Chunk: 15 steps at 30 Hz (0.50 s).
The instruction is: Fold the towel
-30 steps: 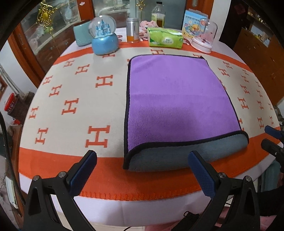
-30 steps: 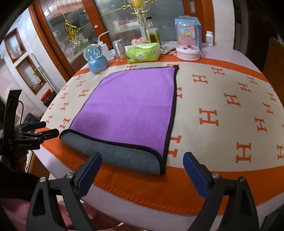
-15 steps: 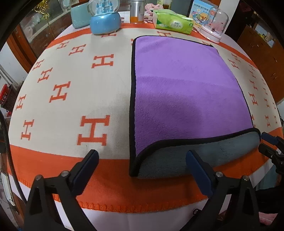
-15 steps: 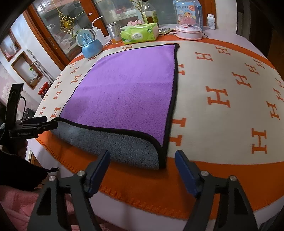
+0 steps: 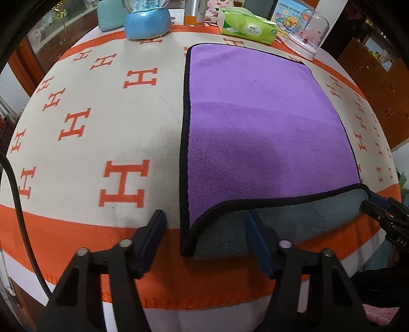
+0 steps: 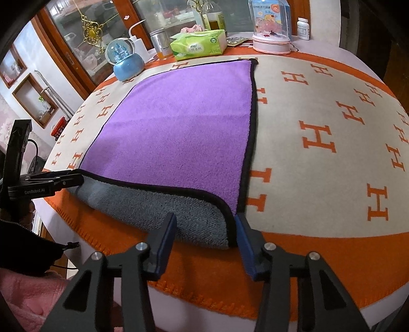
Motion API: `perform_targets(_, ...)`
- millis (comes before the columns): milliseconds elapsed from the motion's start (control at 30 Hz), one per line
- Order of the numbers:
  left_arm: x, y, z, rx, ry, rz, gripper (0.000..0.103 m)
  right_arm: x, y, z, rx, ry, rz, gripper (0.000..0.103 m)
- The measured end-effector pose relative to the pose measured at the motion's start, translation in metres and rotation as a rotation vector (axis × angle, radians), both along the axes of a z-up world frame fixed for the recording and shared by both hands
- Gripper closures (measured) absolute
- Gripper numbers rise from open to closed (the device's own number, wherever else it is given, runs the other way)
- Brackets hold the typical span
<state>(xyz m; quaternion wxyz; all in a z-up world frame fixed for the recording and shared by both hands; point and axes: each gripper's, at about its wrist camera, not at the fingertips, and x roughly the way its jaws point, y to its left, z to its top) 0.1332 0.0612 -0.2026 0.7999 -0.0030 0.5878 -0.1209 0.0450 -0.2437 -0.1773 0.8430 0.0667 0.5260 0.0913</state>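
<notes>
A purple towel [image 5: 258, 132] with black trim lies flat on the table, its near edge turned over so the grey underside [image 5: 281, 224] shows. My left gripper [image 5: 204, 224] is open, its fingers on either side of the towel's near left corner. My right gripper [image 6: 204, 227] is open around the near right corner [image 6: 225, 224] of the towel [image 6: 179, 122]. The right gripper's tip shows in the left wrist view [image 5: 381, 206]; the left gripper shows in the right wrist view [image 6: 51, 181].
The round table carries a cream and orange H-pattern cloth [image 5: 84, 122]. At the back stand a blue snow globe [image 5: 147, 20], a green tissue pack [image 5: 248, 25], a pink domed ornament [image 5: 306, 33], a can and bottles. The table edge [image 6: 230, 301] is just under my grippers.
Both grippers have moved forward and down to the towel's near corners, and their jaws have narrowed while staying open. The towel has not moved.
</notes>
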Motion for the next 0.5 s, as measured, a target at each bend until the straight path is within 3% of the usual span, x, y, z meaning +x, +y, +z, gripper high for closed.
perform_targets(367,-0.006,0.0087,0.0021,-0.03,0.011,0.003,0.074,-0.0022,0.0048,0.0022,-0.022,0.001,-0.001,0.08)
perform_targets(500,-0.0022,0.0076,0.0019,-0.024,0.009,0.004,0.081,-0.0026,0.0055,0.0023,-0.037,0.008,-0.003,0.083)
